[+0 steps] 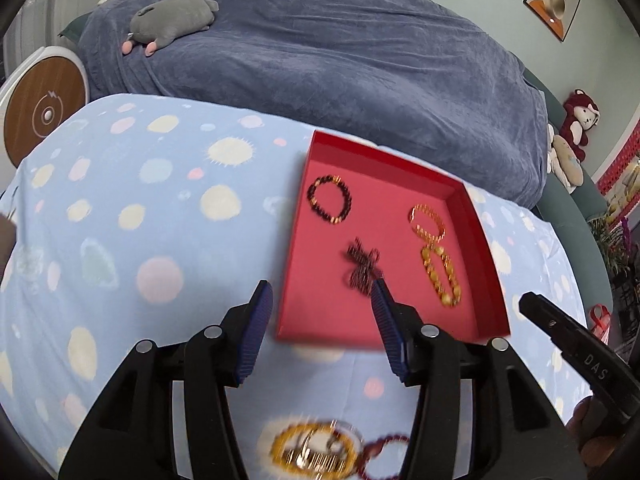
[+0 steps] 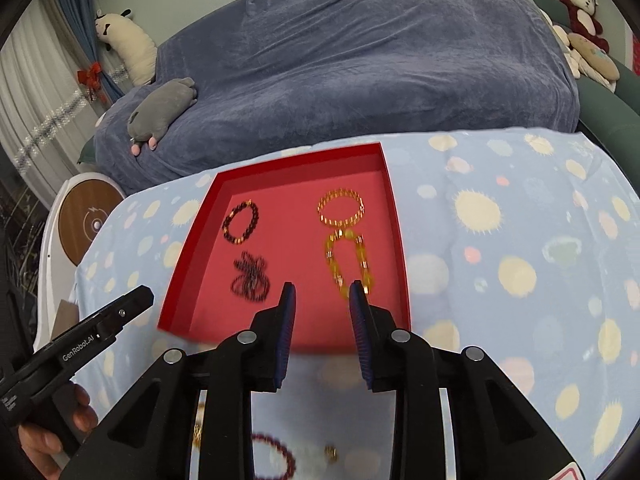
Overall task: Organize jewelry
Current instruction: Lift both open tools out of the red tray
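Four pieces already lie in my red tray [image 1: 476, 216]: dark bead bracelet [image 1: 329, 199], black tangled strand [image 1: 362, 270], gold chain bracelet [image 1: 427, 222], amber bead bracelet [image 1: 440, 276]. More bracelets [image 1: 316, 450] wait on the spotted cloth [image 1: 120, 240]. My left tongs [image 1: 322, 300] stand half open, empty; my right tongs [image 2: 322, 296] narrower, empty.

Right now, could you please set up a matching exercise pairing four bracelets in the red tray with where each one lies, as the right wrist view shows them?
Things:
1. dark bead bracelet
2. gold chain bracelet
3. yellow bead bracelet
4. tangled dark bracelet

Places in the tray:
A. near right
B. far left
C. near left
D. far right

Pairs: 1-B, 2-D, 3-A, 4-C
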The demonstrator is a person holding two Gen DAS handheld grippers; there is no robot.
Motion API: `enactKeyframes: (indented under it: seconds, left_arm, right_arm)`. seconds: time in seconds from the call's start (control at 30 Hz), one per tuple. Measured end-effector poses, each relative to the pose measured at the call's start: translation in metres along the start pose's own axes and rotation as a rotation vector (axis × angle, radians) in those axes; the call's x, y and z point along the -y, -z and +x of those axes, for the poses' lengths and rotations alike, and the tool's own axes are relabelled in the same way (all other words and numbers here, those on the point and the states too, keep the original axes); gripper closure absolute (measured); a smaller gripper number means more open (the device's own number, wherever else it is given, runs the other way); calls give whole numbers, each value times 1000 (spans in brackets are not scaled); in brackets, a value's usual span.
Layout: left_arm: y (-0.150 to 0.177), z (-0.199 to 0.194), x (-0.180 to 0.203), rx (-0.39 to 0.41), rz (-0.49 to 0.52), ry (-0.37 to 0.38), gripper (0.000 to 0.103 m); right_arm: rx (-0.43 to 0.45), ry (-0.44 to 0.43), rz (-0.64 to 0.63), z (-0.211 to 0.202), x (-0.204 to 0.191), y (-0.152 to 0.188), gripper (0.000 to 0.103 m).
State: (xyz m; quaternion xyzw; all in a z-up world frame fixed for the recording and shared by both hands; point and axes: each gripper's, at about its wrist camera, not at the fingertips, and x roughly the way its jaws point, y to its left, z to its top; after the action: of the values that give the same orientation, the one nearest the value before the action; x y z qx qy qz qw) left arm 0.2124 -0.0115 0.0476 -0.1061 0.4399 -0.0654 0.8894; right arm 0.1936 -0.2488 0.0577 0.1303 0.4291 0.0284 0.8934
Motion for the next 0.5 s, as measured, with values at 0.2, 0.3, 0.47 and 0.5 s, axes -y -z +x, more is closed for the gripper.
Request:
enactKeyframes:
  seconds: [0.2,0.3,0.47,0.5]
  left_arm:
    - [49,-26,-16,-50,-17,-3,52]
    - [72,-34,-23,-73,-22,-16,52]
    - [103,-45,-29,-100,-12,-20,52]
    - [108,-46,-29,-105,-10,-17,52]
  right_arm:
    - [-38,-6,29,-28,1,45,75]
    - [-64,2,27,-35,-2,70,75]
    - [-108,4,53,-41,-3,107,75]
    - [-119,4,62,-42,-3,116,75]
